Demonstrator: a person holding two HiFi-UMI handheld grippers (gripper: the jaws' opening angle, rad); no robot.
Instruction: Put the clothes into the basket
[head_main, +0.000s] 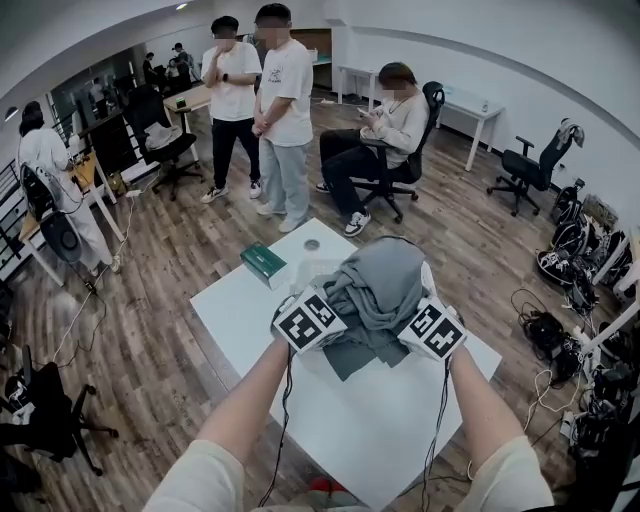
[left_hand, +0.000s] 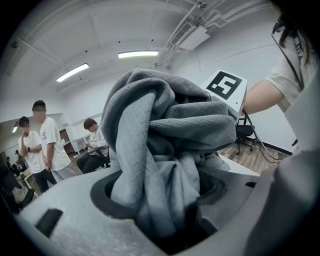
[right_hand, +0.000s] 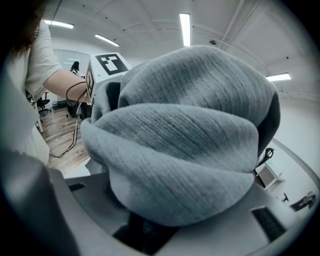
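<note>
A bunched grey garment (head_main: 378, 290) hangs lifted over the white table (head_main: 380, 420), held between both grippers. My left gripper (head_main: 335, 308) is shut on its left side. In the left gripper view the cloth (left_hand: 165, 150) fills the gap between the jaws of the left gripper (left_hand: 167, 202). My right gripper (head_main: 412, 312) is shut on the right side. The right gripper view shows a thick fold of cloth (right_hand: 185, 145) pressed into the right gripper (right_hand: 162, 202). The fingertips are buried in fabric. A pale rim (head_main: 428, 277) peeks from behind the garment; I cannot tell whether it is the basket.
A green box (head_main: 262, 263) and a small round object (head_main: 312, 244) lie on the table's far left part. Two people (head_main: 270, 110) stand beyond the table, and a third sits in an office chair (head_main: 390, 130). Cables and bags (head_main: 575, 300) crowd the floor at the right.
</note>
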